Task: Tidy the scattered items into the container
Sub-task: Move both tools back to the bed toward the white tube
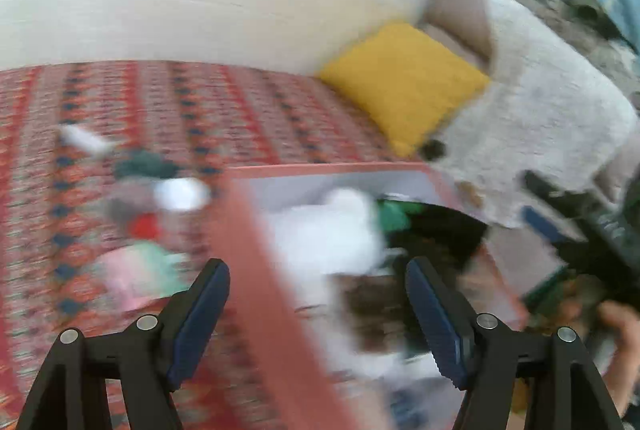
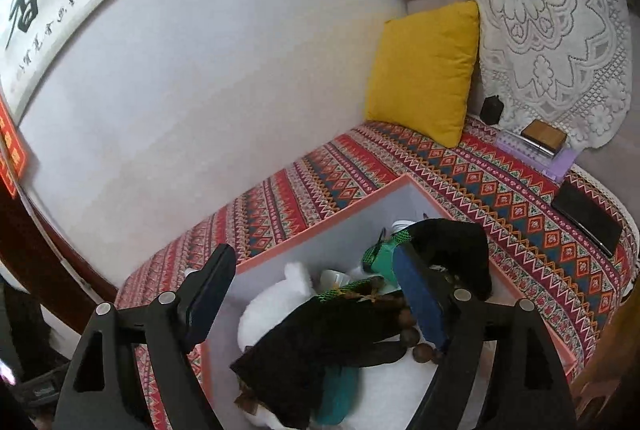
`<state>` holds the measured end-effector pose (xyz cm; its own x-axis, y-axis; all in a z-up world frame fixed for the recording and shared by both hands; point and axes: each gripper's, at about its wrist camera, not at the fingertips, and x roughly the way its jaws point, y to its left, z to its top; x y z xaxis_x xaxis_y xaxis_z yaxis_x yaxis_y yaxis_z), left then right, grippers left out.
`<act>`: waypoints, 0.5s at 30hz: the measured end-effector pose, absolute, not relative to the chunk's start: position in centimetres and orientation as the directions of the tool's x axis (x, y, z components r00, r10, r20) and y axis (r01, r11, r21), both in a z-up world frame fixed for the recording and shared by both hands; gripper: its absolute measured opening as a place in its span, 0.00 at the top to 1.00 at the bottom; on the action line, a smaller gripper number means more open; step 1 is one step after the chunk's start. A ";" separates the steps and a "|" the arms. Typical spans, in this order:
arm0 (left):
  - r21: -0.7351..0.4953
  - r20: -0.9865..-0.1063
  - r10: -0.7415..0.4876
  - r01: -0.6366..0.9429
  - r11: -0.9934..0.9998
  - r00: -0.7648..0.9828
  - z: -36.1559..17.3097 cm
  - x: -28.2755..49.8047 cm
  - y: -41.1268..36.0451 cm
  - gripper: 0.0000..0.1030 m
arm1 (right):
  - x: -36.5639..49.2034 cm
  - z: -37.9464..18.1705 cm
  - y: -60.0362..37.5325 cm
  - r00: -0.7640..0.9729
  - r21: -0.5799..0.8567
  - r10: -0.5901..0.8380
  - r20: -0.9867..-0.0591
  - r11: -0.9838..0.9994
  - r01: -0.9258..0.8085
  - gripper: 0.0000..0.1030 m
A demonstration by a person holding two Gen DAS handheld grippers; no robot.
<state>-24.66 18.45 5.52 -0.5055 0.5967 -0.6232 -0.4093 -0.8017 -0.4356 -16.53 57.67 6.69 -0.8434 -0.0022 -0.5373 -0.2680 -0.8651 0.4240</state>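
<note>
Both the left tool (image 1: 318, 286) and right tool (image 2: 316, 286) gape empty above the box (image 2: 320, 226), cushion (image 2: 424, 70) at one o'clock

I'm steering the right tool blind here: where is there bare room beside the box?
Free: patterned cover between wall, box and yellow cushion. Crowded: inside the box, and the strip by the lace cloth with its small items.
</note>
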 end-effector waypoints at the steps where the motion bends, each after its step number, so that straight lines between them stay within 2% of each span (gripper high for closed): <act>1: -0.421 -0.635 0.563 -0.374 -0.826 -0.529 5.2 -24.6 16.4 0.26 | -16.6 6.8 57.4 -0.845 0.429 -0.007 -0.534 -0.864 -0.264 0.19; 7: -0.362 -0.695 0.395 -0.183 -0.914 -0.600 1.9 -23.5 5.6 0.26 | -17.0 8.9 53.3 -0.870 0.415 -0.050 -0.490 -0.891 -0.183 0.17; 10: -0.289 -0.728 0.293 -0.110 -0.951 -0.620 0.2 -22.6 2.0 0.26 | -17.9 10.0 48.8 -0.884 0.390 -0.107 -0.454 -0.916 -0.090 0.15; 15: -0.239 -0.755 0.238 -0.083 -0.968 -0.611 -2.4 -22.1 -0.1 0.26 | -20.4 9.8 40.3 -0.870 0.349 -0.217 -0.443 -0.936 0.056 0.13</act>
<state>-22.05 -0.14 -2.38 -0.6110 0.2384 -0.7549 -0.0828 -0.9676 -0.2385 -20.44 40.34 9.75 -0.8698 -0.2170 -0.4432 0.0557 -0.9355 0.3488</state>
